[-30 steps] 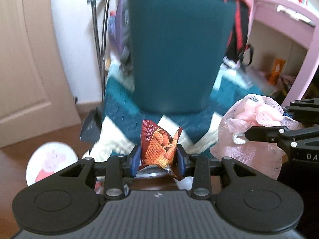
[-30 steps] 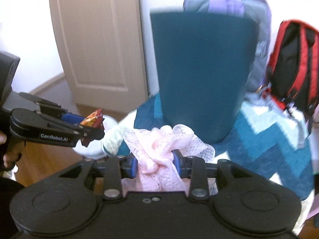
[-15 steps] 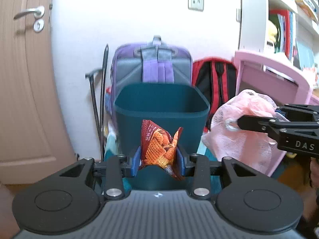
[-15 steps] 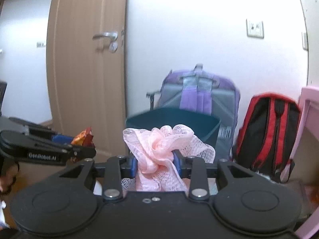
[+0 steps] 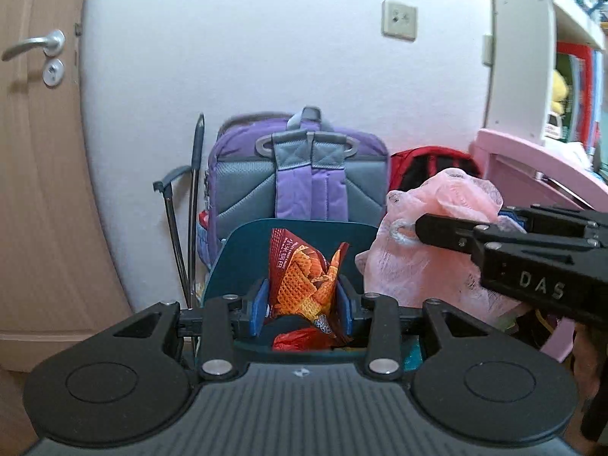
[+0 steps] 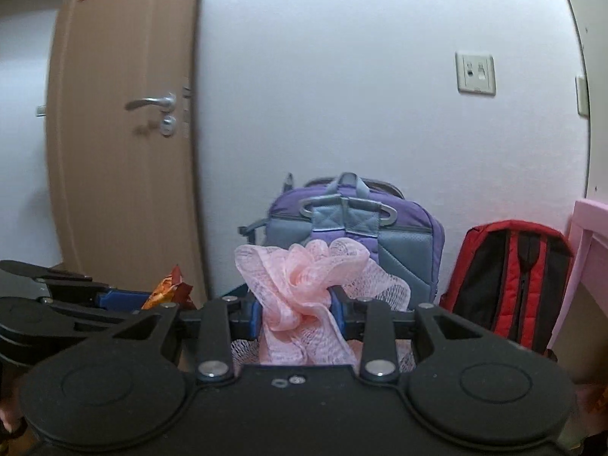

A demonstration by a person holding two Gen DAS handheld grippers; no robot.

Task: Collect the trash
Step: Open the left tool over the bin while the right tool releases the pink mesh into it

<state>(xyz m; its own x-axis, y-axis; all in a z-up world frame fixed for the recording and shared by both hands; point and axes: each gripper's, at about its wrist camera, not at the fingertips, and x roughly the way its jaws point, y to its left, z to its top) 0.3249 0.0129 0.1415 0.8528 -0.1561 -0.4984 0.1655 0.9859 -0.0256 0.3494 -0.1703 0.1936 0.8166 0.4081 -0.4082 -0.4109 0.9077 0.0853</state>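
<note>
The left tool [image 5: 303, 306] is clenched on a crumpled snack wrapper [image 5: 304, 277], held above the open teal bin [image 5: 243, 262], probably so it drops inside. The right tool [image 6: 297, 313] grips a pink mesh puff [image 6: 300, 285] just beside it, near the bin's rim, apparently waiting for its turn.

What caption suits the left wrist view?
Left gripper holds a snack wrapper above the teal bin.

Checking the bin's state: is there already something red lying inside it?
Yes, in the left wrist view a crumpled red wrapper lies inside the teal bin, below the snack bag held by the left gripper.
</note>
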